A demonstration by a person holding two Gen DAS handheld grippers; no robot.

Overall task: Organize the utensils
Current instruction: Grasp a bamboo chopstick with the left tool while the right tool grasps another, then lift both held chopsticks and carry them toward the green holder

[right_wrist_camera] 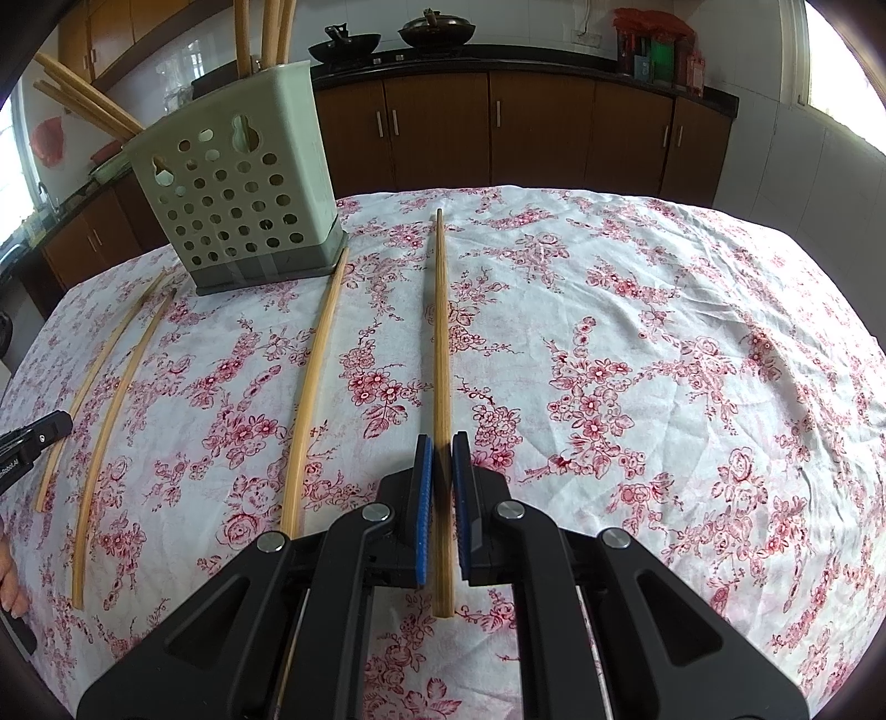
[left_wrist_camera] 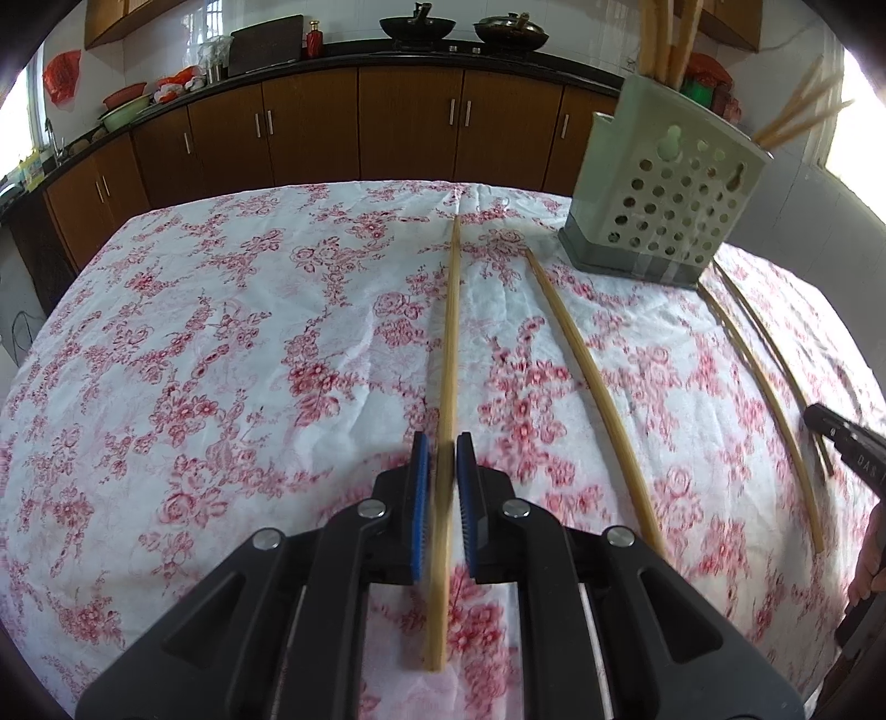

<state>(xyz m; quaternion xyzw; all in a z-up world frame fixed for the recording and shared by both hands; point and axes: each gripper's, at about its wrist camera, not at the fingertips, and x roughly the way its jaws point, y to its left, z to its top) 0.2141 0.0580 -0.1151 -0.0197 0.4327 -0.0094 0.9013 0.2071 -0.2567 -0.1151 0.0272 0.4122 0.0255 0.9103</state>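
My left tool (left_wrist_camera: 441,459) pinches a chopstick (left_wrist_camera: 449,343) that points to 12 o'clock over the floral table (left_wrist_camera: 221,332). My right tool (right_wrist_camera: 442,457) is clamped on another chopstick (right_wrist_camera: 441,332), also aimed at 12. The perforated holder (right_wrist_camera: 243,199) stands at 10 o'clock from my right tool, with more chopsticks inside. Three loose chopsticks (right_wrist_camera: 313,387) lie between my tools.

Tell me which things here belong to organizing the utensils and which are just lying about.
Part of the job: left chopstick in the left gripper; right chopstick in the right gripper; two loose chopsticks; perforated holder.
Just lying about: two woks, red bottle, basins, floral tablecloth.
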